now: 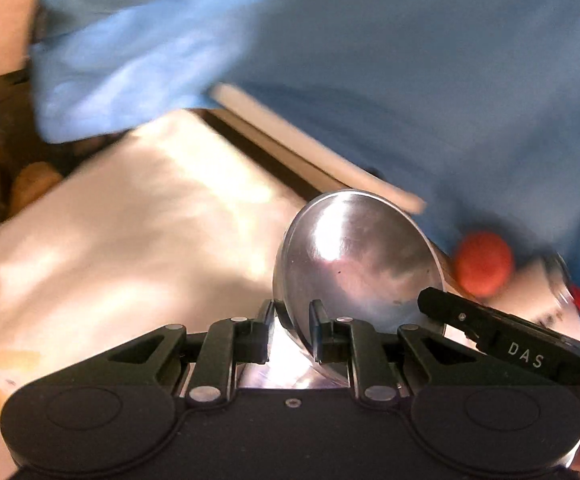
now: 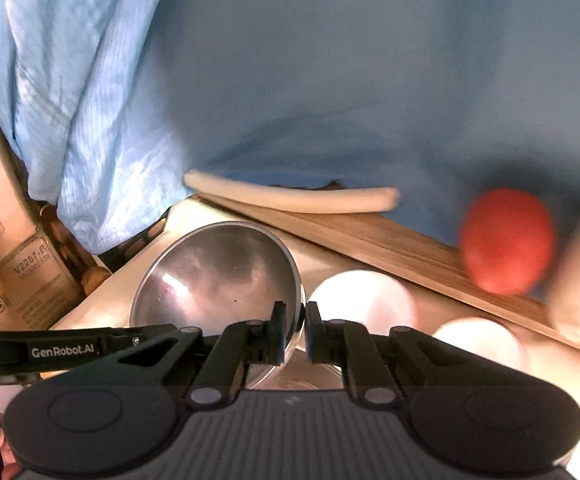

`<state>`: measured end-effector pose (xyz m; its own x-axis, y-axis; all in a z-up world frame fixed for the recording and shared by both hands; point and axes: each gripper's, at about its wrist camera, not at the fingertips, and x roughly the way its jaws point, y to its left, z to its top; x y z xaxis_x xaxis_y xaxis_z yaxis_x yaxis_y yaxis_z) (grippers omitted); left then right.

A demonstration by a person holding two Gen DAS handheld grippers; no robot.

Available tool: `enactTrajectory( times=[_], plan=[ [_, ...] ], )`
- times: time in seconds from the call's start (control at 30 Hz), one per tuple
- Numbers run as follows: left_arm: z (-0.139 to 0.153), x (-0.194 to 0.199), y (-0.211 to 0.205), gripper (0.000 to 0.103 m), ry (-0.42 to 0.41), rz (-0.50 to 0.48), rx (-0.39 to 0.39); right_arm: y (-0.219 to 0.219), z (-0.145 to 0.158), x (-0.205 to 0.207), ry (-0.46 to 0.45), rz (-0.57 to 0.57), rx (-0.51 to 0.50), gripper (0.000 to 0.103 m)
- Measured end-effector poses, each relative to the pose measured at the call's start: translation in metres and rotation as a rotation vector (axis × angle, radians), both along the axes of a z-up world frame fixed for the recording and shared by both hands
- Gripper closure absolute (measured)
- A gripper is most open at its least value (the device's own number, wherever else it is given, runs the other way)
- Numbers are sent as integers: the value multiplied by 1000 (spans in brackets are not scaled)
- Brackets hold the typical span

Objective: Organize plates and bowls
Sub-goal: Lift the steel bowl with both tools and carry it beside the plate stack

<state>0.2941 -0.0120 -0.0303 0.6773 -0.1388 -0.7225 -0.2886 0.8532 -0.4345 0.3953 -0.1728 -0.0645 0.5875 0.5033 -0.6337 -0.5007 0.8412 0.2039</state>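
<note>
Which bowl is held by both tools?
The steel bowl: the left tool and right tool pinch its rim; the white bowls lie free.

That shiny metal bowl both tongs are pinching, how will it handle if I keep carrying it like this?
The steel bowl is probably stiff and light. Its polished rim looks slippery, so the left tongs and right tongs, each pinching only an edge, may let it pivot. Set down, its rounded shape might rock.

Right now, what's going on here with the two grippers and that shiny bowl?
Both grippers are holding one steel bowl by its rim, from opposite sides. The left hand-held gripper and the right hand-held gripper are each shut on the rim, and the bowl is tilted on edge above a pale surface. A red round object and two white rounded items sit nearby, blurred.
</note>
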Motion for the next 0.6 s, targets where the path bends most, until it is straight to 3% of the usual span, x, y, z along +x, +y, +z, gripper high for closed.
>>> enactTrajectory(
  times=[0.33, 0.6],
  plan=[
    [-4, -12, -94, 85, 12, -244, -1, -113, -13, -58, 25, -200, 20, 93],
    [-19, -24, -156, 84, 56, -377, 8, -181, -35, -98, 77, -301, 23, 93]
  ],
)
